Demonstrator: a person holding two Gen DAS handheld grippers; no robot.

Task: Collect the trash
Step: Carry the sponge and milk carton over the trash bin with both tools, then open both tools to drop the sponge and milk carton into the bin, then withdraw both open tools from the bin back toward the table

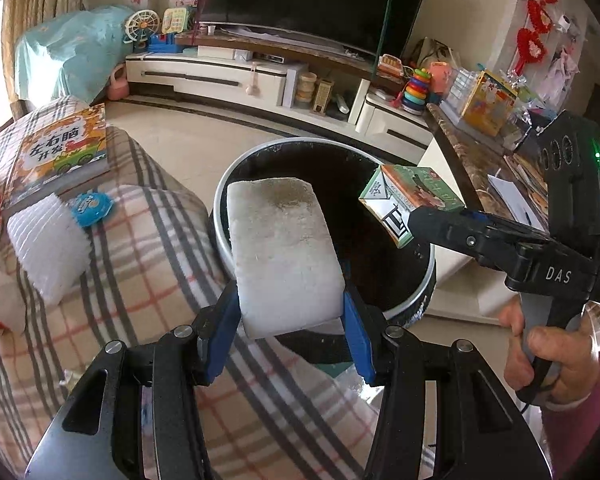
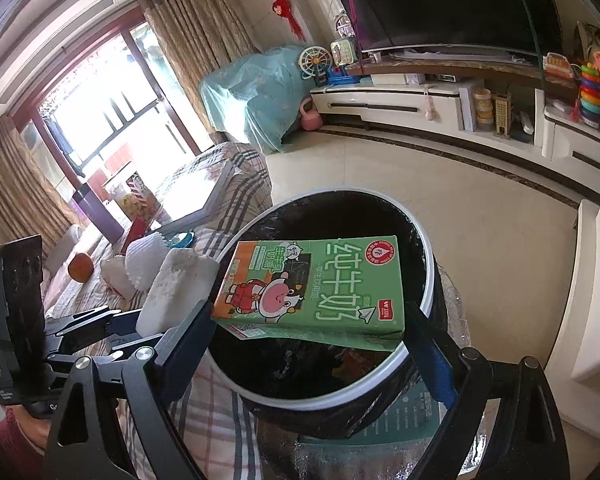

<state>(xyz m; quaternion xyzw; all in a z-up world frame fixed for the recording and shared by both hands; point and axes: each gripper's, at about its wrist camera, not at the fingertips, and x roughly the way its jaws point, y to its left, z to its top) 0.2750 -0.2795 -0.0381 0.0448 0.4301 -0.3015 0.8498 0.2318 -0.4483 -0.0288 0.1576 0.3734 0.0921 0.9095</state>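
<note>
Black metal arms and blue pads fill the bottom of the left wrist view. That is the left gripper (image 1: 292, 312), and its pads squeeze a white foam block (image 1: 282, 252) from both sides. The foam is rough, chunky and a bit dirty on top. It sticks out over the near rim of the bin (image 1: 428, 280), which is round with a white rim and a shiny black bag inside. At 3 o'clock the right gripper (image 1: 412, 220) reaches in, held by a hand (image 1: 548, 356), and it grips a milk box (image 1: 408, 200) over the bin's far side. At 9 o'clock is a soft checked sofa (image 1: 140, 264) with a book (image 1: 60, 152) and white paper cups (image 1: 46, 244) on it. Bare floor lies past the bin at 12 o'clock.

In the right wrist view, the right gripper (image 2: 312, 324) stands wide, and its blue pads press both ends of the green milk box (image 2: 312, 284). The box is flat with sharp corners and hangs over the open bin (image 2: 430, 280). Its mouth is dark and roomy below. At 9 o'clock the left gripper (image 2: 168, 320) holds the foam (image 2: 180, 284) at the bin's edge, close beside the box. The sofa (image 2: 236, 184) touches the bin at 9 o'clock. Open floor lies at 1 o'clock.
</note>
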